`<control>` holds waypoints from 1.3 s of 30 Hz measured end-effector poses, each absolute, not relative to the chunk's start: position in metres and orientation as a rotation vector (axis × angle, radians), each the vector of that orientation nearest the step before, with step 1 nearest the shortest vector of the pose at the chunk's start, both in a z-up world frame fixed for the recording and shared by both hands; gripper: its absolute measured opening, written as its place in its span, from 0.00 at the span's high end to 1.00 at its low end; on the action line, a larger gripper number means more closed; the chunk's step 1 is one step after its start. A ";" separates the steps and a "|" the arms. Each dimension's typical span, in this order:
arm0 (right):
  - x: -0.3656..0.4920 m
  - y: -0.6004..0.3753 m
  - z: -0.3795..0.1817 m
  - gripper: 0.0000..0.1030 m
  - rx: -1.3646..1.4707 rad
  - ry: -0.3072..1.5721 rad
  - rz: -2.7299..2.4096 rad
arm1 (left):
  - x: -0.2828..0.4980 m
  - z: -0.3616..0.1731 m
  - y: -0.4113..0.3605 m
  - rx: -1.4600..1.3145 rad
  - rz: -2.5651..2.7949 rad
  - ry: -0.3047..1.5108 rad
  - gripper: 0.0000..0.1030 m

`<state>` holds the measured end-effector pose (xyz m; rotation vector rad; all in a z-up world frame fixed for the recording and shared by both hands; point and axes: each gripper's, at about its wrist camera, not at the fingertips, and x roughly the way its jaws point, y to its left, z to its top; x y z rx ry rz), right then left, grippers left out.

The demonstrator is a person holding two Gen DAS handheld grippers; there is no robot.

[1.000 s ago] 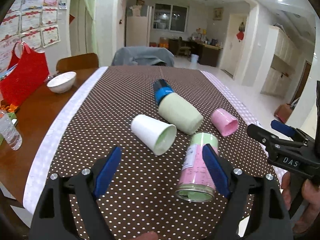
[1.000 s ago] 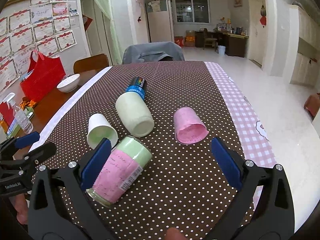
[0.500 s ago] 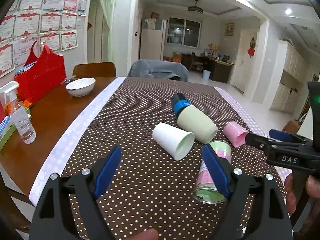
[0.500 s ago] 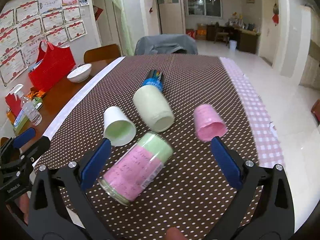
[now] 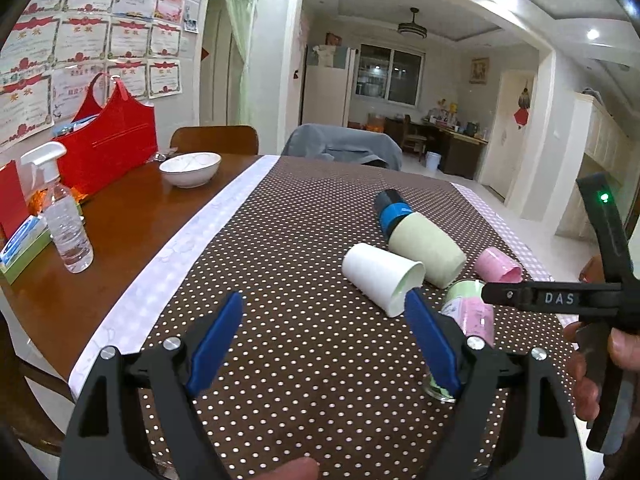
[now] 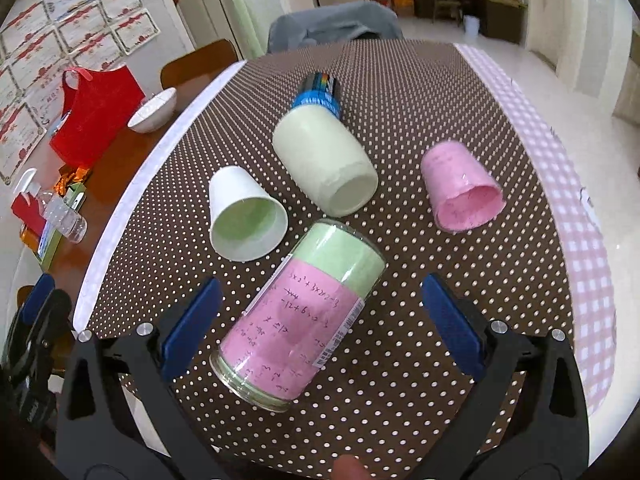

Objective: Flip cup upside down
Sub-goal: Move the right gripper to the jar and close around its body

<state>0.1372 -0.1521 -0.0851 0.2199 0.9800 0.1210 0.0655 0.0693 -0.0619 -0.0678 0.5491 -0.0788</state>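
Several cups lie on their sides on the dotted brown tablecloth [image 6: 400, 80]. A white paper cup [image 6: 244, 216] [image 5: 382, 274] lies at the left, a pale green cup [image 6: 324, 164] [image 5: 426, 248] with a blue-banded dark end in the middle, a pink cup [image 6: 460, 186] [image 5: 498, 266] at the right. A glass jar wrapped in pink and green paper [image 6: 298, 322] [image 5: 470, 312] lies nearest. My right gripper [image 6: 320, 320] is open, hovering over the jar. My left gripper [image 5: 324, 340] is open and empty, left of the cups.
On the bare wooden table at the left are a white bowl [image 5: 190, 168], a red bag [image 5: 108, 140], a spray bottle [image 5: 66, 224] and a box. Chairs [image 5: 344, 148] stand at the table's far end. A pink checked cloth strip [image 6: 576, 208] runs along the right edge.
Both grippers have risen and pulled back. The right gripper now looks down more steeply over the jar. The left view has swung left; the cups have not moved.
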 end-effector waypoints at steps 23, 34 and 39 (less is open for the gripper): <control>0.200 -0.148 -0.135 0.06 0.423 1.253 0.017 | 0.067 -0.089 0.099 -0.119 -0.042 0.567 0.21; 0.201 -0.137 -0.142 0.28 0.395 1.280 0.072 | 0.067 -0.088 0.097 -0.116 -0.052 0.570 0.21; 0.192 -0.141 -0.145 0.27 0.379 1.321 0.117 | 0.066 -0.085 0.091 -0.111 -0.062 0.568 0.21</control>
